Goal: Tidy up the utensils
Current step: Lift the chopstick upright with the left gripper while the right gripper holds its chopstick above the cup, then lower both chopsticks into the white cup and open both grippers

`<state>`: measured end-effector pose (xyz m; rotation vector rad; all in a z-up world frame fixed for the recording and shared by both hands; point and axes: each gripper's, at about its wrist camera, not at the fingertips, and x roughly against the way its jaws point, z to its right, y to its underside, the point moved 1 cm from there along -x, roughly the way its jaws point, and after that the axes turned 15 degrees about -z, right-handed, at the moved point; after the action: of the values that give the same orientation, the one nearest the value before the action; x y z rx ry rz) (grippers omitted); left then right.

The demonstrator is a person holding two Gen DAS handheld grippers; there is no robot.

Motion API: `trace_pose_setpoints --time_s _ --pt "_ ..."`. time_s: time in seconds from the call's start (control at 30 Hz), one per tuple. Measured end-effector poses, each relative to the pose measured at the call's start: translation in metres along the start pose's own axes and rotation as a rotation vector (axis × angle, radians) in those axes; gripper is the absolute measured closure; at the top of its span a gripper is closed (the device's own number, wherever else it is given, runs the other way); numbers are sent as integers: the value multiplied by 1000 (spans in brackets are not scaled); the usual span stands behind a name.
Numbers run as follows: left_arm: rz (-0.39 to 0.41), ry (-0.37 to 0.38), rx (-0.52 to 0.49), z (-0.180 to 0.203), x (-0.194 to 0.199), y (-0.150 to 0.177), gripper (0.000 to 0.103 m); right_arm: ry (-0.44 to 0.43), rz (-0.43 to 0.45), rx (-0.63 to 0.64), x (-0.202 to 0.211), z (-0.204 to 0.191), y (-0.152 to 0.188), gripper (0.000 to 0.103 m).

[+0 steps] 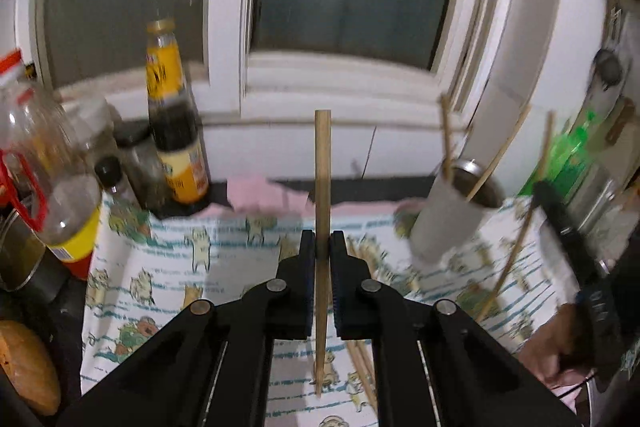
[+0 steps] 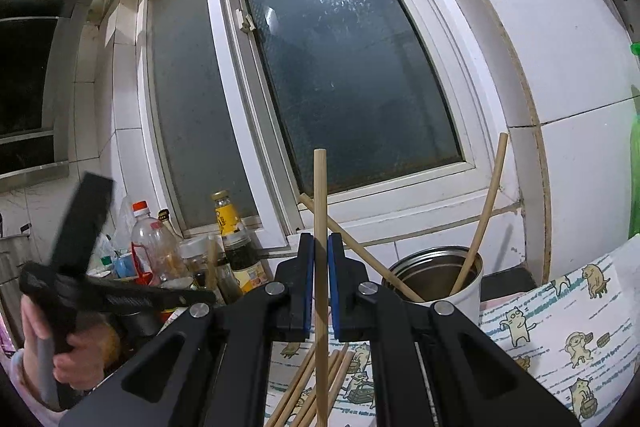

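Note:
My left gripper point(image 1: 322, 241) is shut on a wooden chopstick point(image 1: 322, 187) that stands upright between its pads, above the cartoon-print cloth point(image 1: 180, 267). The right gripper point(image 2: 321, 247) is likewise shut on an upright chopstick point(image 2: 320, 211). A steel cup point(image 2: 436, 277) with two chopsticks leaning in it stands just right of the right gripper; in the left wrist view the cup point(image 1: 452, 211) is at the right, blurred. Several loose chopsticks point(image 2: 320, 383) lie on the cloth below the right gripper. The other gripper point(image 1: 576, 251) shows at the right edge, holding a chopstick point(image 1: 516, 247).
Sauce bottle point(image 1: 172, 115), a clear plastic bottle point(image 1: 44, 163) and small jars crowd the left counter. A window point(image 2: 328, 67) and white tiled wall rise behind. A green item point(image 1: 568, 155) stands right of the cup. A hand point(image 2: 76, 355) grips the left tool's handle.

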<state>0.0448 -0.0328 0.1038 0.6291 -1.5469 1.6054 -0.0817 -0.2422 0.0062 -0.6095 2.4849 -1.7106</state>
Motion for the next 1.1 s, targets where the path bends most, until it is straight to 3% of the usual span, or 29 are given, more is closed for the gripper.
trace_pose_setpoints --time_s 0.2,0.37,0.5,0.73,0.9,1.0,1.1 --pt "112 40 -31 7 38 3 97 -7 40 34 9 -10 -13 95" --pt "208 70 -88 19 58 4 97 -23 148 55 38 -29 -46 95" --pt "247 102 -109 31 61 -4 97 39 263 89 48 -35 -69 95" --pt "286 163 -190 56 53 -24 97 0 380 -123 54 22 -76 95" --pt "326 192 -207 76 44 -45 97 83 438 -274 52 67 -77 95" --pt "366 288 -180 79 43 -59 97 231 503 -279 51 74 -76 95" --pt "389 338 -157 87 39 -70 97 291 496 -275 40 78 -74 95"
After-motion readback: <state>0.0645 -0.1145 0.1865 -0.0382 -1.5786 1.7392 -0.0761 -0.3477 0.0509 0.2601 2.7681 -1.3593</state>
